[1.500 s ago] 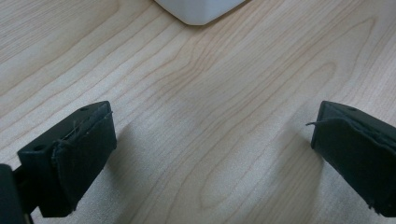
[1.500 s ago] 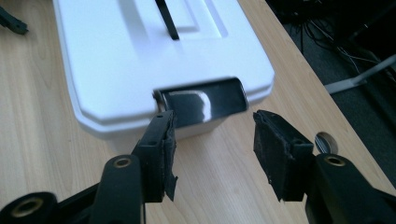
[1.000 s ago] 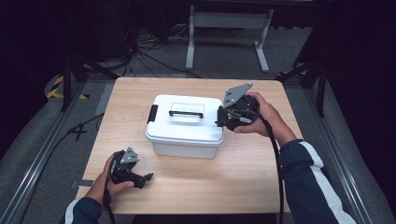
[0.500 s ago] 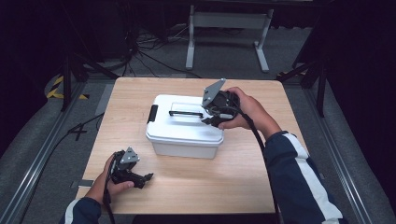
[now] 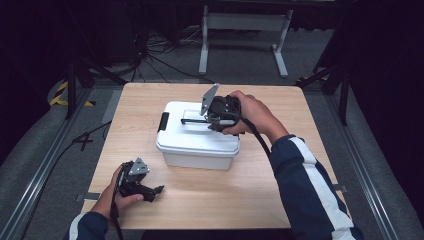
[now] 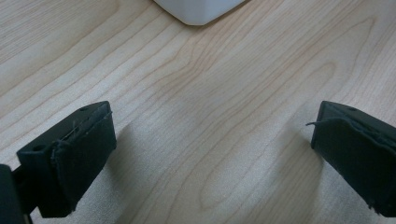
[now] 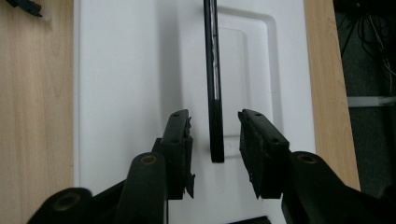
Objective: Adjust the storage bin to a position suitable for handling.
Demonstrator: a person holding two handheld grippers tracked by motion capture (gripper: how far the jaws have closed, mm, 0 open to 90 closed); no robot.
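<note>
Wooden desk (image 5: 280, 190) carries a white lidded box (image 5: 197, 142) near its centre. Right gripper (image 7: 214, 140) hovers over the lid, jaws part-open on either side of the black carry handle (image 7: 213, 70), not yet touching it. Left gripper (image 6: 210, 154) rests low at the desk's near-left corner, jaws wide, holding nothing.

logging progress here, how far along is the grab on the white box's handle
Done: right gripper is over the lidded white box, jaws open either side of its black handle. In hand: closing on it. Left: gripping and lifting. Left gripper rests open on the table.
</note>
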